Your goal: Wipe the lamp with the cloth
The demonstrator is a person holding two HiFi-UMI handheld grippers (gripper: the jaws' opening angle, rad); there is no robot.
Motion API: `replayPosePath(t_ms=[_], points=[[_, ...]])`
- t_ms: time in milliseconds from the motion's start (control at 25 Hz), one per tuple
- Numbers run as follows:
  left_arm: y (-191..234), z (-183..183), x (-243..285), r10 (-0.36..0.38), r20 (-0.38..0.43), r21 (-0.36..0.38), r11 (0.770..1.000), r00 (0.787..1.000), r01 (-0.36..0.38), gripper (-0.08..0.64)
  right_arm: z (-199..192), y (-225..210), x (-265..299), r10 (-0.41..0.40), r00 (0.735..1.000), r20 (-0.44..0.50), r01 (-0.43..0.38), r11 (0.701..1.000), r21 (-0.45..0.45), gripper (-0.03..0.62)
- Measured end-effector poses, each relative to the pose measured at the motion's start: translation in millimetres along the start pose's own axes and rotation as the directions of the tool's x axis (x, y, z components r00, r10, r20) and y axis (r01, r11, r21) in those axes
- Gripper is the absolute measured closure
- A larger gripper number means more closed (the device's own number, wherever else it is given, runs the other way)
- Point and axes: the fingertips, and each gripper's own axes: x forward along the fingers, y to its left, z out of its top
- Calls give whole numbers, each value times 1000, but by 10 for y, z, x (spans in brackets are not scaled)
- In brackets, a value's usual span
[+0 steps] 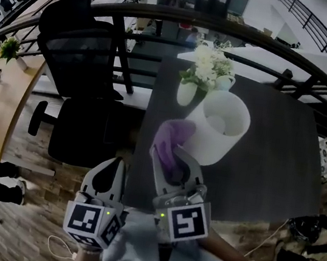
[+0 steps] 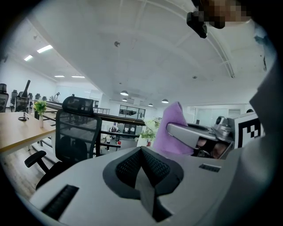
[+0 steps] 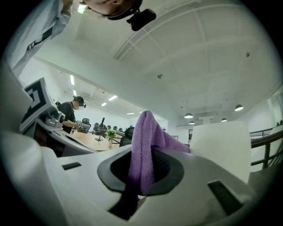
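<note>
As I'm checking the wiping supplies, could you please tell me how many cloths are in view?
1. The purple cloth is clamped in the right gripper, next to the white lamp on the dark table. Another could lie hidden behind the lamp.

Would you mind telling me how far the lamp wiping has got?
Done: the right gripper is shut on the purple cloth. In hand: the cloth is held up beside the white lamp; contact is not clear. Left: the wiping itself, apparently. The left gripper is shut, empty, off to the side.
</note>
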Motion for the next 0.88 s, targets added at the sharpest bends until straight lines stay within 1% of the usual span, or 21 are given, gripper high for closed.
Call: replayPosePath(t_ms=[120, 280, 440, 680, 880], points=[[39, -25, -40, 17, -17, -12, 1000, 1000, -17, 549, -15, -32, 166, -21, 1000, 1, 21, 999, 40, 543], [60, -29, -67, 19, -19, -28, 999, 1000, -20, 550, -72, -185, 285, -79, 996, -32, 81, 993, 84, 543], [63, -72, -56, 10, -21, -24, 1000, 1000, -10, 551, -96, -336, 237, -130, 990, -61, 135, 987, 89, 543], [-31, -79, 13, -27, -23, -15, 1000, 999, 27, 549, 13, -522, 1, -181, 982, -44, 185, 978, 96, 543], [-156, -65, 97, -72, -25, -7, 997, 997, 72, 550, 100, -649, -261, -225, 974, -35, 227, 972, 67, 543]])
